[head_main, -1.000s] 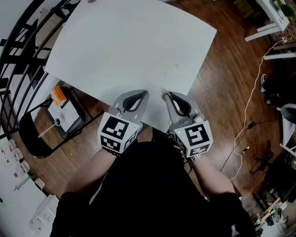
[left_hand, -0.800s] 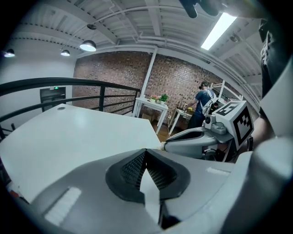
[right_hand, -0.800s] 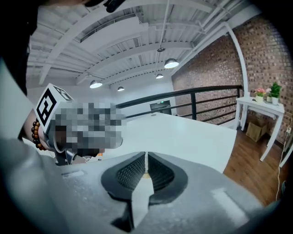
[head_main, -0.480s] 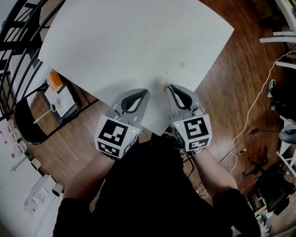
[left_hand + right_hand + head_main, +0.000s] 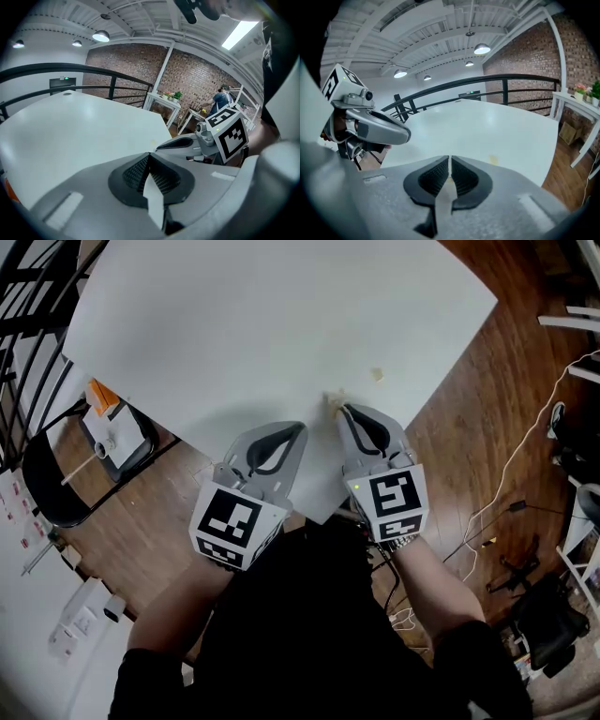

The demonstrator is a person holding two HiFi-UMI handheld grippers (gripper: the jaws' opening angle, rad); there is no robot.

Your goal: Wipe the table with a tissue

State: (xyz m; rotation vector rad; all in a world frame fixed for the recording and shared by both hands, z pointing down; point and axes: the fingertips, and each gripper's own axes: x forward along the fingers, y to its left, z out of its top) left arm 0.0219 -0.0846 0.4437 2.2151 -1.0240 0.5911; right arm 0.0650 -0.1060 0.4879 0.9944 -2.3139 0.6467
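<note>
Left gripper (image 5: 298,427): jaws pressed together, nothing between them, over the tabletop (image 5: 262,324) near its near corner. Right gripper (image 5: 340,411): jaws pinch a small beige tissue (image 5: 332,400) wad against the tabletop, beside the left gripper. A beige scrap (image 5: 377,374) lies toward the right edge.

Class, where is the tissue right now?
In the head view, the tissue is pinched at the tip of the right gripper, over the table near its front edge.

A black railing (image 5: 497,82) runs toward a brick wall (image 5: 581,51) over wooden floor (image 5: 459,418).
</note>
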